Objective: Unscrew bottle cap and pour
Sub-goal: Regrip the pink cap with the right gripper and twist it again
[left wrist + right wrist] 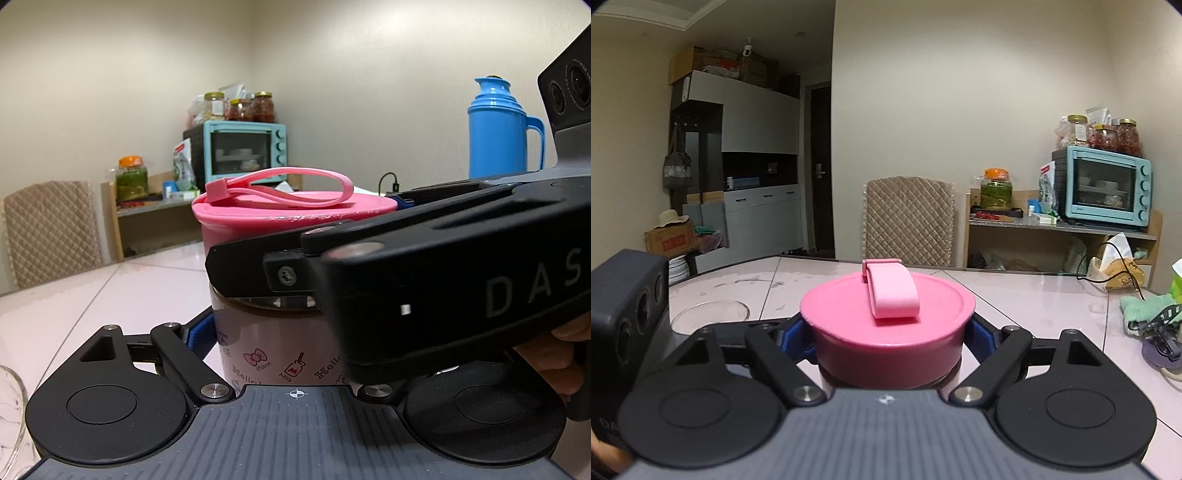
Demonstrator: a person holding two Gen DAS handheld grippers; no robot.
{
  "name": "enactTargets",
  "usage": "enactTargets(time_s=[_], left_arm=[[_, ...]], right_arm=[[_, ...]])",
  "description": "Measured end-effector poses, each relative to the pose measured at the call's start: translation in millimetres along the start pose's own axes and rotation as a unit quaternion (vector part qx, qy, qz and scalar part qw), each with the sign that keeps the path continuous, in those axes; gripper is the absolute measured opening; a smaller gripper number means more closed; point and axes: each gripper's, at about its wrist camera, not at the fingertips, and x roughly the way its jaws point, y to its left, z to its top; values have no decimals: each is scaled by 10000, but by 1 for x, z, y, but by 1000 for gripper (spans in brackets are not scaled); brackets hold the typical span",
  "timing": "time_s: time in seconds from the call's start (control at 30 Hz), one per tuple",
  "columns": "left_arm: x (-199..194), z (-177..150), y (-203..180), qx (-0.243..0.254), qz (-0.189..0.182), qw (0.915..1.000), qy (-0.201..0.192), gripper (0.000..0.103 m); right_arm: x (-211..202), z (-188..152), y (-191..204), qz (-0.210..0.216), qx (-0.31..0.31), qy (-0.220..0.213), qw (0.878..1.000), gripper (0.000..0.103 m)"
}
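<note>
A pink printed bottle (280,354) stands upright on the table, topped by a wide pink cap (291,214) with a strap loop. My left gripper (273,343) is shut on the bottle's body; only its left blue pad (197,334) shows, the right side is hidden behind the other tool. My right gripper (888,341) is shut on the pink cap (886,317), blue pads (792,338) pressing both sides. It crosses the left wrist view from the right as a black arm (424,266).
A clear glass bowl (709,314) sits on the pink tiled table (1015,295) to the left, its rim also in the left wrist view (11,406). A blue thermos (498,129), a green cloth (1145,306), a cable and a bag lie at the right. A quilted chair (908,221) stands behind.
</note>
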Motion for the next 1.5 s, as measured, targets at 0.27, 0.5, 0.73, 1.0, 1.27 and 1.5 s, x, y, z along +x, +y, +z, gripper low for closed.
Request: enactTargets(time_s=[0.27, 0.5, 0.73, 1.0, 1.27, 1.5], left_arm=[[0, 0, 1, 0, -2, 10000, 0, 90], [-1, -2, 3, 9, 0, 10000, 3, 89], [0, -2, 7, -12, -11, 10000, 2, 90], [-1, -3, 6, -11, -13, 10000, 1, 90], [0, -3, 5, -9, -12, 10000, 1, 90], [0, -3, 5, -9, -12, 10000, 0, 90]], right_arm=[[2, 2, -47, 1531, -496, 31, 9870, 85], [15, 7, -83, 2787, -614, 69, 9584, 85], [3, 8, -70, 2260, -599, 48, 9723, 95], [-20, 4, -45, 1159, -323, 7, 9927, 97], [-21, 2, -20, 535, -276, -47, 9982, 96], [-5, -2, -11, 144, -81, 84, 9998, 90]])
